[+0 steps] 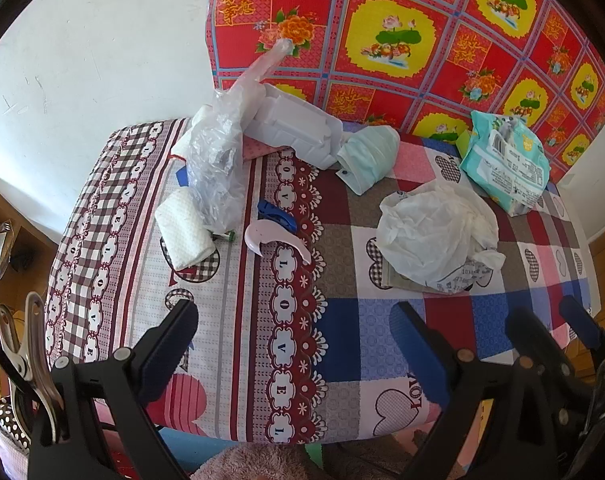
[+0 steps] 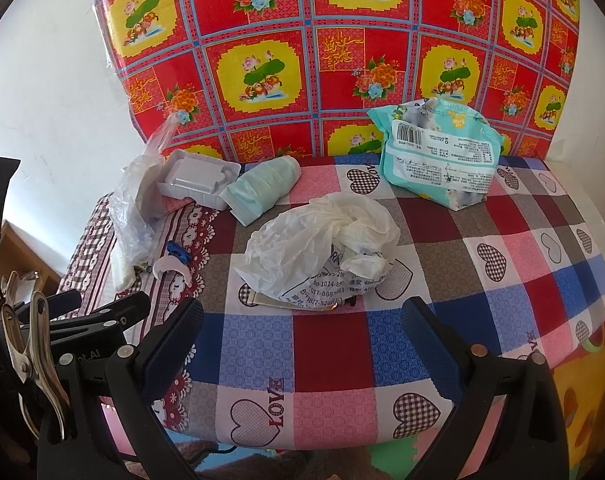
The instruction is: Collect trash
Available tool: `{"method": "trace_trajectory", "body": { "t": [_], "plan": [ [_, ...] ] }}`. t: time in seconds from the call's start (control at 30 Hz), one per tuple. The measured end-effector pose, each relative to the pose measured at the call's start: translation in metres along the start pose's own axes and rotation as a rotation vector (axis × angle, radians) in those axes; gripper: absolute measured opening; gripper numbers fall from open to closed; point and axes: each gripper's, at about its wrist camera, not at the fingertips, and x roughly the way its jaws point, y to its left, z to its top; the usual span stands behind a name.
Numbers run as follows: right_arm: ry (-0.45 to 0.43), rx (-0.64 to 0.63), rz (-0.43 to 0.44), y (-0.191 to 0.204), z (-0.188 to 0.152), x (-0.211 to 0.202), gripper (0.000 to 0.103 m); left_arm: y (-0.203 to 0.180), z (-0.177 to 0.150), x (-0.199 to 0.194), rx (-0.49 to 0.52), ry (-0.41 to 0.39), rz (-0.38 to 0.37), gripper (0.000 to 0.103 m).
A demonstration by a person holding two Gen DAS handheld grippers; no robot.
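Observation:
Trash lies scattered on a patchwork "LOVE" tablecloth. A crumpled white plastic bag sits mid-table. Behind it lie a rolled pale-green diaper, a white plastic tray and a teal wipes pack. At the left are a clear plastic bag, a folded white tissue, a blue clip and a white curved piece. My left gripper and right gripper both hover open at the near edge, holding nothing.
A red floral sheet stands against the white wall behind the table. A wooden shelf lies lower left. The right gripper's black fingers show at the left view's right edge. A colourful floor mat lies below the table edge.

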Motion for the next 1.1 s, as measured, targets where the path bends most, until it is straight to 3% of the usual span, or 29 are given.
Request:
{"method": "trace_trajectory", "body": {
  "t": [1.1],
  "plan": [
    [0.001,-0.001,-0.002,0.0043,0.0004,0.0027,0.102,0.0067,-0.0024,-0.0021,0.003,-0.001,-0.001,0.099]
  ]
}}
